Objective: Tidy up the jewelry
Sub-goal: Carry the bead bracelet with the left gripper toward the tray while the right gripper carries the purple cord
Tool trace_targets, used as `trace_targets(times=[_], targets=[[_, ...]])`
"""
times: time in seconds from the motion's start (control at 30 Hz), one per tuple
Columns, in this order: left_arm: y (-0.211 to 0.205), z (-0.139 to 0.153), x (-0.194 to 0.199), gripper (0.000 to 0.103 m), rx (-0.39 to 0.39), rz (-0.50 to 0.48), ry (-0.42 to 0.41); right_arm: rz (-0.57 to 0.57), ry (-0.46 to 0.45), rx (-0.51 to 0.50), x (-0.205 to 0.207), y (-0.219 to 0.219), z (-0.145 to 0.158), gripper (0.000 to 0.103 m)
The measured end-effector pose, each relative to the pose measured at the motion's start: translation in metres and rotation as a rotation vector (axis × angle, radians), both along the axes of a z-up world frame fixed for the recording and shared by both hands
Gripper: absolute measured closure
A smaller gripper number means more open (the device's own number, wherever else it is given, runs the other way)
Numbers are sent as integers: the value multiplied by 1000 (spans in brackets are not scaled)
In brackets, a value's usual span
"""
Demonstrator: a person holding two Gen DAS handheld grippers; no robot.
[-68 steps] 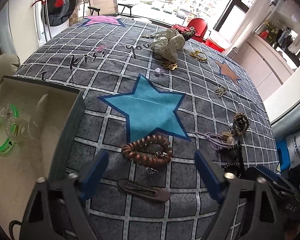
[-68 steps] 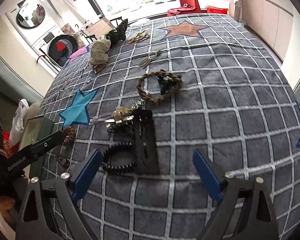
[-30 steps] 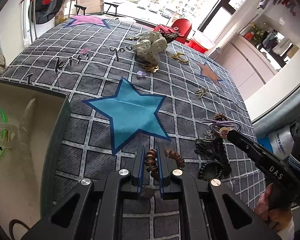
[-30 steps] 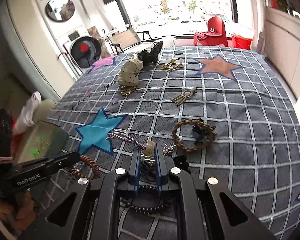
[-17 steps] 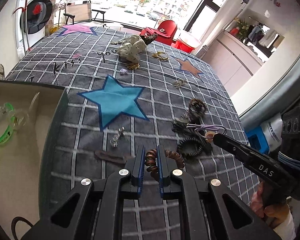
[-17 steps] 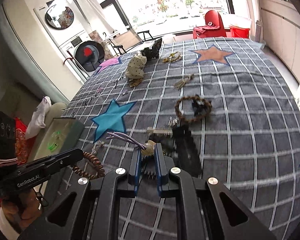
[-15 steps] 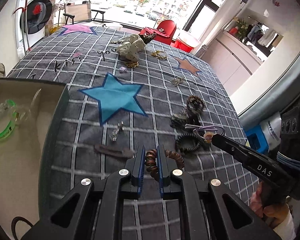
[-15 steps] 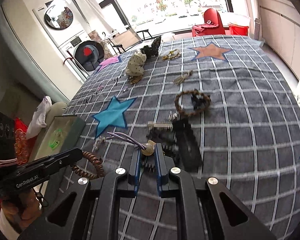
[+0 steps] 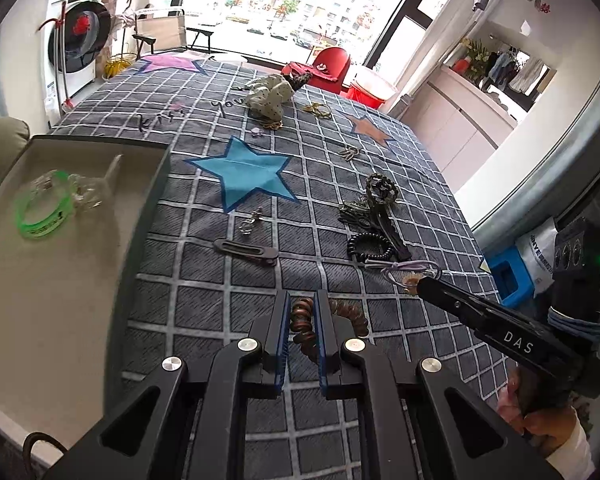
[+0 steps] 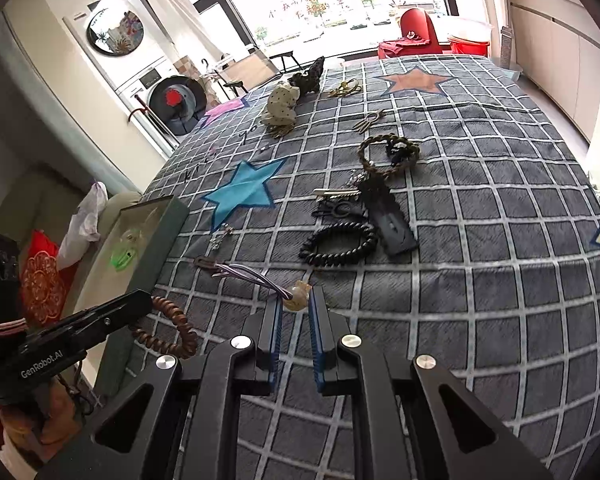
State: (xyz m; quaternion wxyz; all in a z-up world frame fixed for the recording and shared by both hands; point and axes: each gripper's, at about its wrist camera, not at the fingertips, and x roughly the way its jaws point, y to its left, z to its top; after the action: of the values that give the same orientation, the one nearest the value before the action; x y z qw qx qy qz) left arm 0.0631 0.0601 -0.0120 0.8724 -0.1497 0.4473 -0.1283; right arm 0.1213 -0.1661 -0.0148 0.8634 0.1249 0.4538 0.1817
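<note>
An open box (image 9: 148, 216) at the bed's left edge holds one green bracelet (image 9: 40, 212). Beside it, the left tool (image 9: 303, 322), marked "GenRobot.AI", is clamped on one brown coil hair tie (image 9: 304, 320), lifted above the bed (image 9: 204, 288). The right tool (image 10: 294, 312), marked "DAS", pinches one purple hair tie (image 10: 252, 276) by its charm. One black coil tie (image 10: 338, 244) lies on the bed beyond.

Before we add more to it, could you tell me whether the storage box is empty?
Not empty. The box is open-topped and already holds a green bracelet and a clear piece beside it on its pale floor.
</note>
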Motion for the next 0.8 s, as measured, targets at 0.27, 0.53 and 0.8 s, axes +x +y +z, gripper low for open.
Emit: trace_targets(times=[0.27, 0.53, 0.8], targets=[[32, 12, -20, 89, -14, 47, -40, 31, -26, -22, -14, 22, 15, 89], [78, 24, -33, 89, -12, 133, -83, 92, -59, -37, -14, 60, 35, 89], [136, 24, -39, 89, 18, 247, -99, 196, -77, -41, -7, 116, 47, 89]])
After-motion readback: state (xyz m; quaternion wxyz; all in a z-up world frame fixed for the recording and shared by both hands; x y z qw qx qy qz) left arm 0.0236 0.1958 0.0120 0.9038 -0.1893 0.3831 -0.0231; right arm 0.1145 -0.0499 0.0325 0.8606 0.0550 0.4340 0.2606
